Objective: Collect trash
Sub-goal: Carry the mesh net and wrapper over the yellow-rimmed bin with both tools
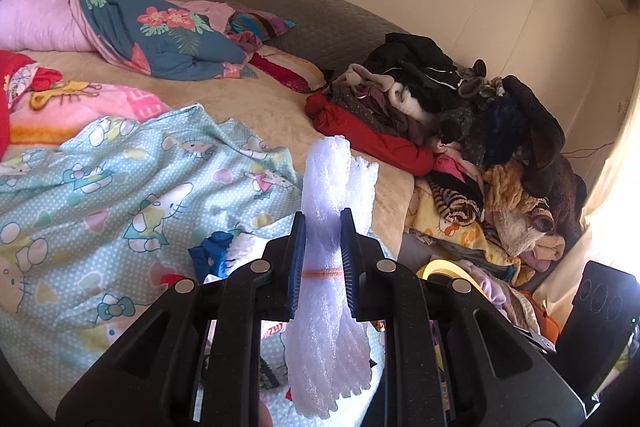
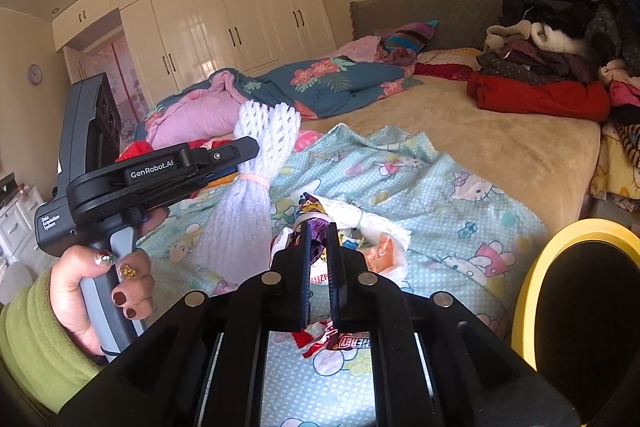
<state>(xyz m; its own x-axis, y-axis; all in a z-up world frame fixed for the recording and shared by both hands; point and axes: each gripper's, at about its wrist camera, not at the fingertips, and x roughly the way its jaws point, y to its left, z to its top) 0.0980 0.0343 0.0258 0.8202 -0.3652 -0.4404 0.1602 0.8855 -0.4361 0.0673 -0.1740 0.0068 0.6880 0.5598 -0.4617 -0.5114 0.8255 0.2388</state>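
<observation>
The white foam-mesh sleeve bundle tied with an orange rubber band (image 1: 328, 227) stands upright, long axis vertical, clamped at its waist in the left gripper (image 1: 323, 223). The yellow-rimmed black bin (image 2: 528, 291) lies nearer the right gripper (image 2: 319, 231) (clenched on a purple crinkled wrapper (image 2: 316, 243)) above the pale-blue cartoon blanket (image 2: 420, 179).

A white foam net (image 1: 334, 227), banded in orange, is noted. A pale blue, white-dotted blanket (image 1: 120, 195) (cartoon cats printed) is recorded. A yellow rim (image 2: 536, 291) is observed on the black bin; the wrappers (image 2: 316, 227) are purple.
</observation>
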